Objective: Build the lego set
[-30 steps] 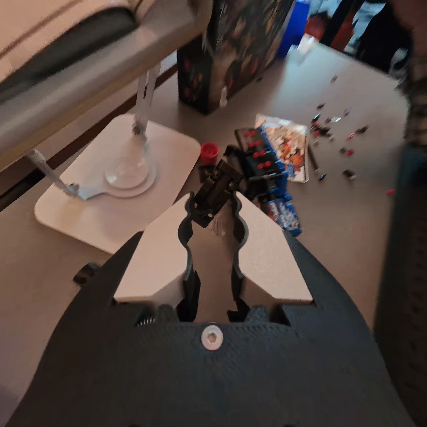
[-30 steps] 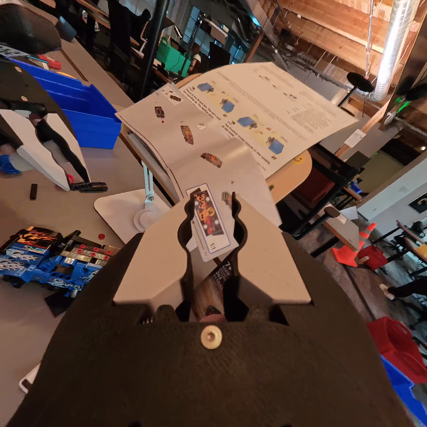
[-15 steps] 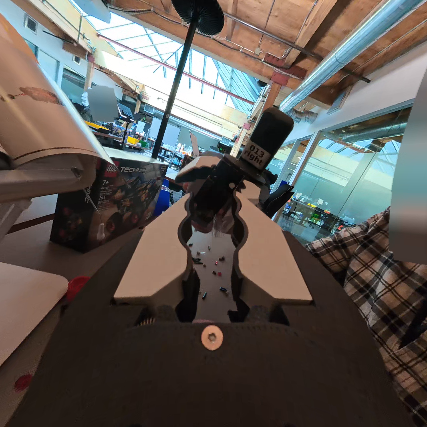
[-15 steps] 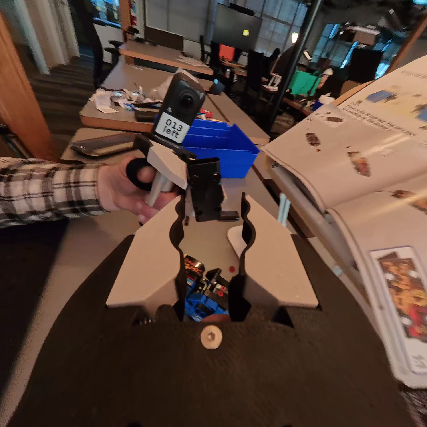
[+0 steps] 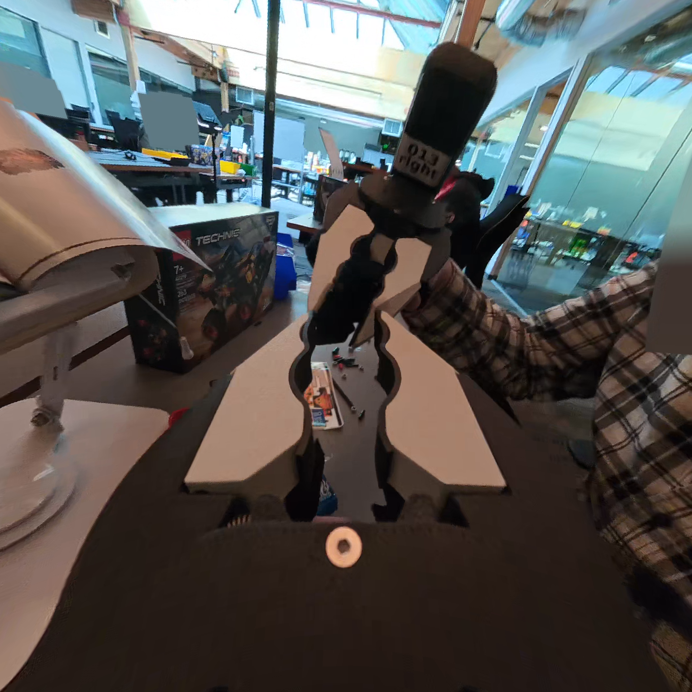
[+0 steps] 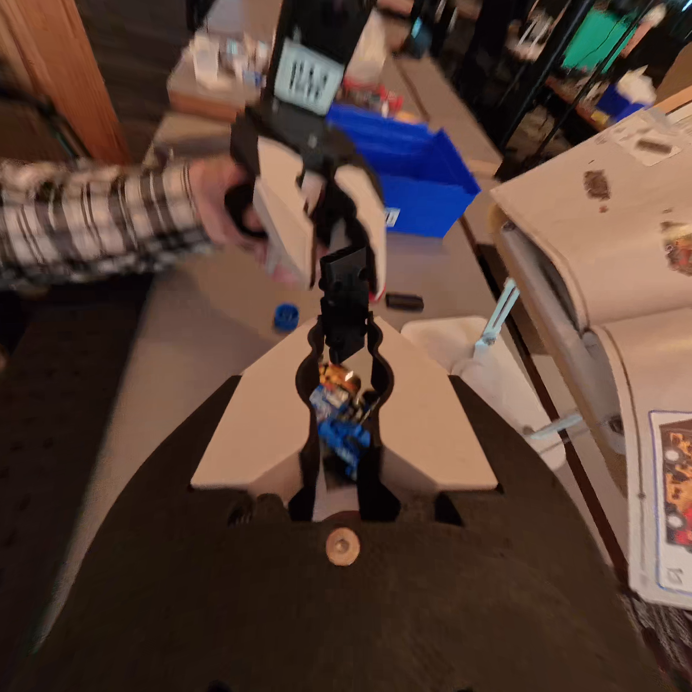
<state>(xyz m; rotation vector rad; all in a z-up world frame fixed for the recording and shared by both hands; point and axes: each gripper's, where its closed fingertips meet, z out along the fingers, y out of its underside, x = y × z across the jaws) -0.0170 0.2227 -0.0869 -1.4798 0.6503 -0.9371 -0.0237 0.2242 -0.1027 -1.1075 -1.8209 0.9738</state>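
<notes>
Black lego piece held in air between both grippers | left gripper jaws clamped on upper end | right gripper jaws pinching lower end | blue lego model on bench below

Lego box standing far left on the table, behind the stand base; sticker sheet lying mid-table, loose pieces scattering beyond it; bin sitting far in right wrist view

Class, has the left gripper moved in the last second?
Yes. The left gripper swung upward: the lego box, earlier above its fingertips, now sits level, left of them.
</notes>
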